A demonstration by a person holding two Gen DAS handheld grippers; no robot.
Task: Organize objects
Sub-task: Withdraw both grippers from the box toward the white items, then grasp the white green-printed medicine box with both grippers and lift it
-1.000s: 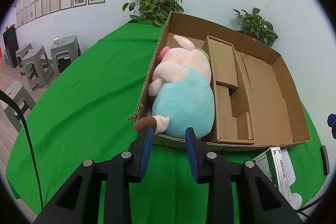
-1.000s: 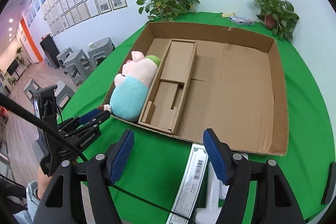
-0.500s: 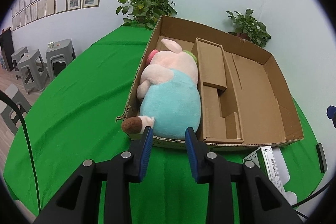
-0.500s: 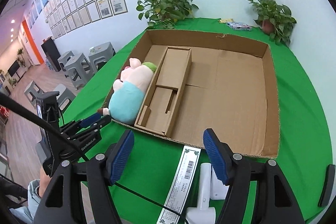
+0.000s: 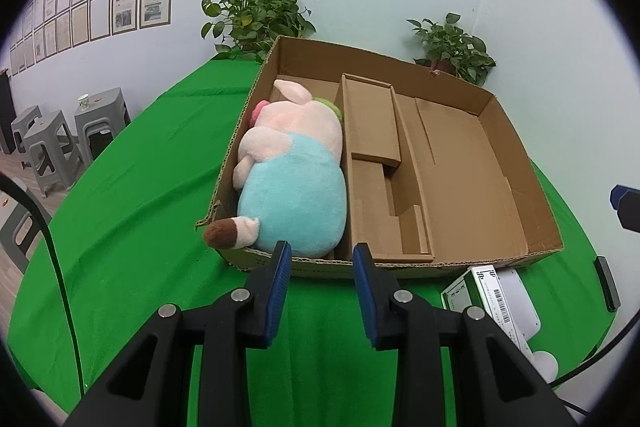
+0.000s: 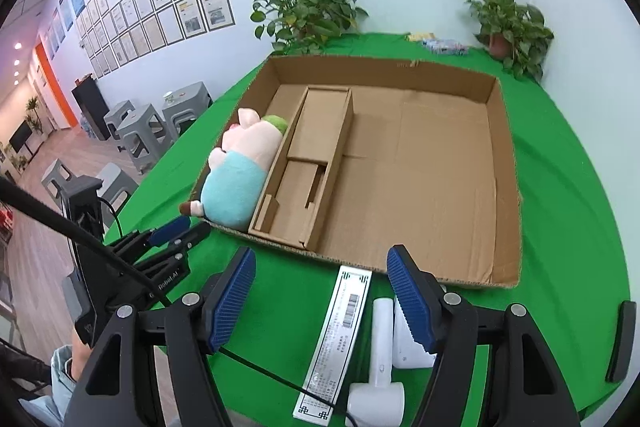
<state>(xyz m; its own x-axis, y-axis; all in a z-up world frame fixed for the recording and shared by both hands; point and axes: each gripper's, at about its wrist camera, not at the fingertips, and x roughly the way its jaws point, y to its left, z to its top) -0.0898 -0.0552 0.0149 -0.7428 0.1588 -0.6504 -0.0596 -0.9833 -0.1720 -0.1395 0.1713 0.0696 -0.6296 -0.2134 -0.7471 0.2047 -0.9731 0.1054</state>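
A plush pig [image 5: 294, 171] in a light blue shirt lies in the left compartment of a shallow cardboard box [image 5: 520, 147], beside a cardboard divider [image 5: 372, 131]; it also shows in the right wrist view [image 6: 240, 171]. My left gripper [image 5: 322, 259] is open and empty, just short of the box's near wall. My right gripper [image 6: 322, 283] is wide open and empty above a long white carton [image 6: 340, 331] and a white hair dryer [image 6: 384, 363] on the green table in front of the box [image 6: 504, 155].
A black remote-like bar [image 6: 622, 339] lies at the table's right edge. Potted plants [image 6: 304, 15] stand behind the box. Grey stools [image 6: 140, 131] stand off the table to the left. Small packets [image 6: 440, 45] lie at the far edge.
Both grippers have drawn back from the box, so the box looks smaller. More of the white carton and the hair dryer has come into the right wrist view.
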